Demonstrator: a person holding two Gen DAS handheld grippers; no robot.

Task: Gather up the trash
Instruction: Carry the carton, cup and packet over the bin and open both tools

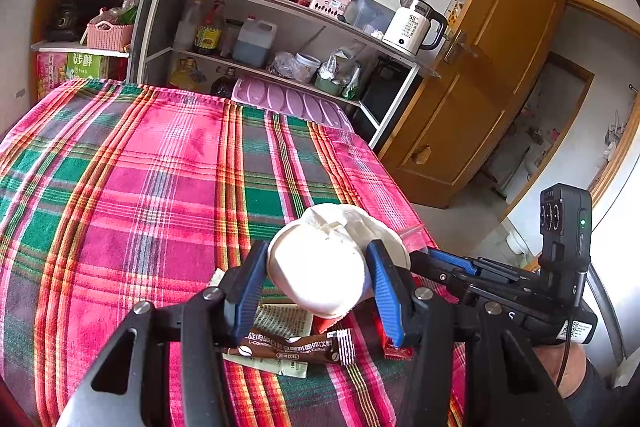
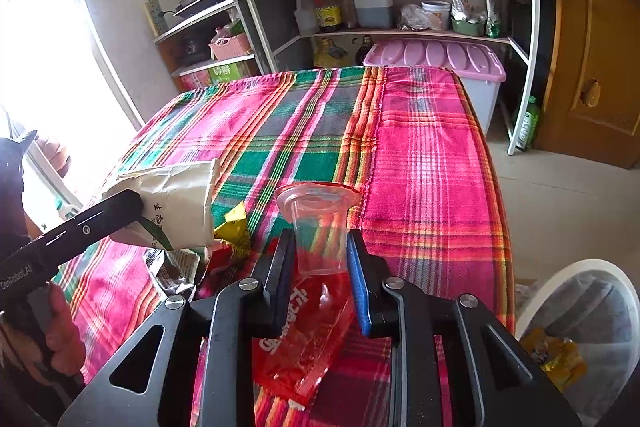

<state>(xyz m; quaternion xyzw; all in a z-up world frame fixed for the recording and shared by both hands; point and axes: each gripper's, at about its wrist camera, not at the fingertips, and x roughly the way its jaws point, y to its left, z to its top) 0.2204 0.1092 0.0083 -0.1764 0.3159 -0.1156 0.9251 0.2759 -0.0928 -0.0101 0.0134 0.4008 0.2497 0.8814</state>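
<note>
Right gripper (image 2: 320, 259) clamps the clear plastic cup (image 2: 318, 227), long axis pointing forward, with the lined trash bin (image 2: 580, 307) low to its right, nearer than to the left gripper (image 2: 132, 211) holding a paper cup (image 2: 180, 203)

Table under pink-green plaid cloth (image 1: 160, 167), brown coffee sachet (image 1: 292, 347), red wrapper (image 2: 296, 347), yellow wrapper (image 2: 236, 227) lying on it

Plaid cloth (image 1: 160, 167) in pink, green and orange stripes. White paper cup (image 1: 320, 267) between blue pads (image 1: 386, 291). Brown coffee sachet (image 1: 296, 347) at 6 o'clock of it. Clear plastic cup (image 2: 318, 227), tinted pink; red wrapper (image 2: 296, 347) beneath. Yellow wrapper (image 2: 236, 227) at 9 o'clock, perhaps green-printed. White bin (image 2: 580, 307) at 4 o'clock.
</note>
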